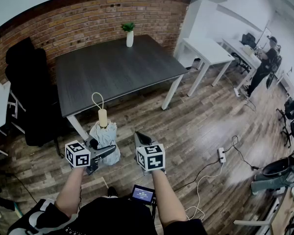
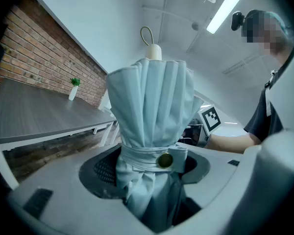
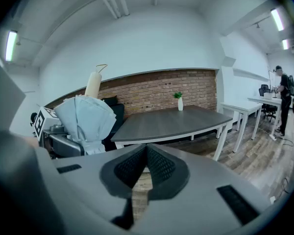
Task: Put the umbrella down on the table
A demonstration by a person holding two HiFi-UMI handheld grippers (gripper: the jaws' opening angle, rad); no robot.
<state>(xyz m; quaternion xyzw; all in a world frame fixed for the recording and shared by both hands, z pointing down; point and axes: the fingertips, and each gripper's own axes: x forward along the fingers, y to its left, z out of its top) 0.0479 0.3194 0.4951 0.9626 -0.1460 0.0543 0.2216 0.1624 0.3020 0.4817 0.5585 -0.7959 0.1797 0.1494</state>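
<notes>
A folded pale blue umbrella (image 1: 105,135) stands upright in the air in front of the dark table (image 1: 112,67), its cream handle (image 1: 102,117) with a cord loop pointing up. My left gripper (image 1: 102,153) is shut on the umbrella (image 2: 152,106) just at its strap with the brass snap. The near table edge lies a little beyond it. To its right, my right gripper (image 1: 139,138) is shut with nothing in it. In the right gripper view the pads (image 3: 157,165) meet, with the umbrella (image 3: 83,119) off to the left and the table (image 3: 171,121) ahead.
A white vase with a green plant (image 1: 129,35) stands at the table's far edge by the brick wall. A black chair (image 1: 27,82) is left of the table, white desks (image 1: 208,50) to its right. A power strip with cables (image 1: 221,154) lies on the wood floor.
</notes>
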